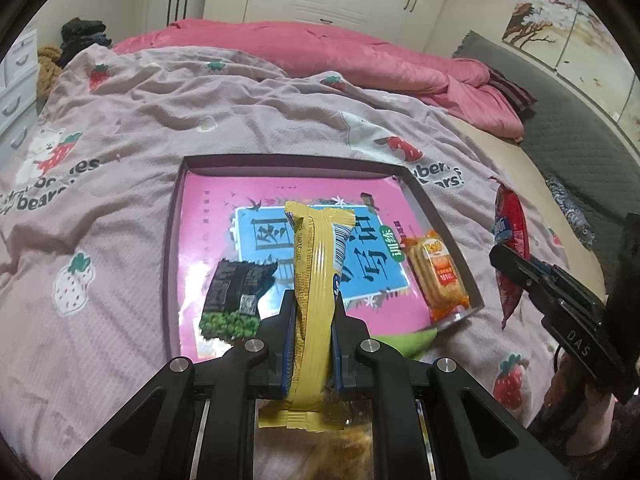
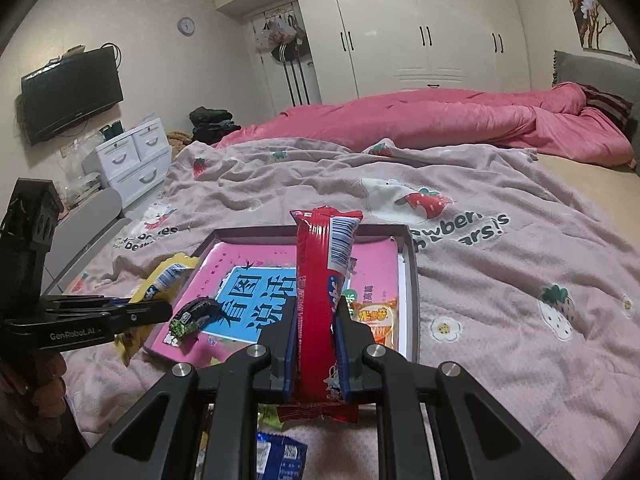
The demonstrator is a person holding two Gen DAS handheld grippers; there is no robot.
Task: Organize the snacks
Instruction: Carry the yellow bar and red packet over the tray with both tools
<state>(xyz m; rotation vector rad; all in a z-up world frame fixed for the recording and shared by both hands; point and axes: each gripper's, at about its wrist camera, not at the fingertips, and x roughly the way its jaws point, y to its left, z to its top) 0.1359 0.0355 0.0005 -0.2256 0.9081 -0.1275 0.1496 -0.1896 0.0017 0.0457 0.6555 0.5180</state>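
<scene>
Left gripper pinches yellow packet mid-length; right gripper pinches red packet. Both likely light, crushable; box at 12 o'clock.

Yellow packet, red packet

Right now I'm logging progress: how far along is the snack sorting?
Done: a dark packet and an orange cracker pack lie in the tray. In hand: left gripper clamps a yellow bar, right gripper a red bar. Left: a blue packet on the bedspread.
</scene>
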